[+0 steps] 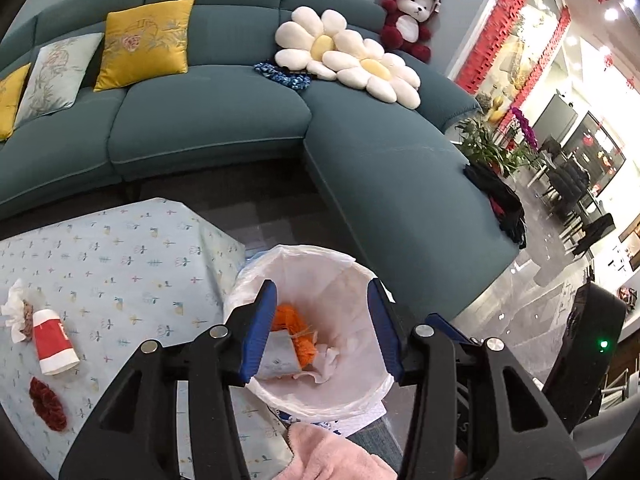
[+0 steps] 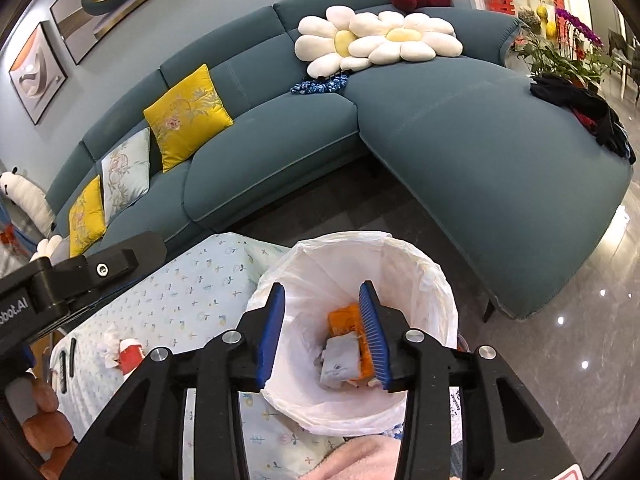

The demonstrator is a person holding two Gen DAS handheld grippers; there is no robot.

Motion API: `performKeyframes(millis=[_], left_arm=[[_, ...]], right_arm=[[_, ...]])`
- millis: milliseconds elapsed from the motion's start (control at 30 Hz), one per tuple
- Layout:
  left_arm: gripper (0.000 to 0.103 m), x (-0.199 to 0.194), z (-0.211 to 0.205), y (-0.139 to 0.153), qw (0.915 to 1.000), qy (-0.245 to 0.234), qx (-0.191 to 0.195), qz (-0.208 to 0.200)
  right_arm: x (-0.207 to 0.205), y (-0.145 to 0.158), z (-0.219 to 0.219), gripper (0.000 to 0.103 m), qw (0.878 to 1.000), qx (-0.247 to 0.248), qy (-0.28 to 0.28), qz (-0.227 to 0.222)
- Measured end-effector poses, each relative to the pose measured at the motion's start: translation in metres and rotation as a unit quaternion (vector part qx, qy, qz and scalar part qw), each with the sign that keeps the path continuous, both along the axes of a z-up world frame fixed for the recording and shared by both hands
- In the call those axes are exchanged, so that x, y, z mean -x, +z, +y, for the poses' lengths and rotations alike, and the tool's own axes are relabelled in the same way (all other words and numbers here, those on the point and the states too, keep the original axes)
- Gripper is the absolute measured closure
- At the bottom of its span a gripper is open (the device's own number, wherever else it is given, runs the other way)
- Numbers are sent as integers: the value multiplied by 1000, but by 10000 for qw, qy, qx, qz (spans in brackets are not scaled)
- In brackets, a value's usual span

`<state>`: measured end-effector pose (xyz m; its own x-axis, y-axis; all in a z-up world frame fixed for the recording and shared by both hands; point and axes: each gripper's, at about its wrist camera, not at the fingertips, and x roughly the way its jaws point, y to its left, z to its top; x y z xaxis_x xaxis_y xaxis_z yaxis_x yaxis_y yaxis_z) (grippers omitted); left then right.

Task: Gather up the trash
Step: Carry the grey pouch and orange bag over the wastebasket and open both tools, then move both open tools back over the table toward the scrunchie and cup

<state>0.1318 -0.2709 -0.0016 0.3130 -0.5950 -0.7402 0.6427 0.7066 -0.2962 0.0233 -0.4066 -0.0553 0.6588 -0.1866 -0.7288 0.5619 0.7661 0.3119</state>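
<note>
Right now the left hand-held gripper [image 1: 324, 330] hangs over the trash bin [image 1: 362, 402], its blue pads spread apart with nothing between them. The right hand-held gripper [image 2: 326, 334] is poised over the same bin [image 2: 436, 280], released too, jaws apart and empty. No earlier view is given, so only this open stance can be told.

The bin, lined with a white plastic bag, stands on the floor just beside the corner of the desk [image 1: 120, 248], which carries a pale blue floral cloth. Inside the bin lie a grey-blue paper cup [image 1: 280, 356], an orange wrapper [image 2: 348, 320] and some crumpled white tissue.

On the desk, well apart from the bin, a red and white paper cup [image 1: 52, 340] lies on its side, touching a crumpled tissue [image 1: 14, 310]. Near them sits a dark red scrunchie [image 1: 48, 404].

Behind the desk stretches a teal sofa [image 1: 208, 120] with yellow cushions, daisy pillows and a red plush bear.
</note>
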Motion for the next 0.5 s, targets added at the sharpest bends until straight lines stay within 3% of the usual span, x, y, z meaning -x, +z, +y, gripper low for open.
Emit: performKeyframes(millis=[333, 500], left_arm=[[58, -11, 41, 8, 9995, 306, 101, -2], [50, -21, 80, 5, 9981, 608, 94, -11]], right_arm=[[-12, 15, 27, 58, 9996, 138, 230, -27], [-23, 22, 52, 57, 9989, 174, 441, -44]])
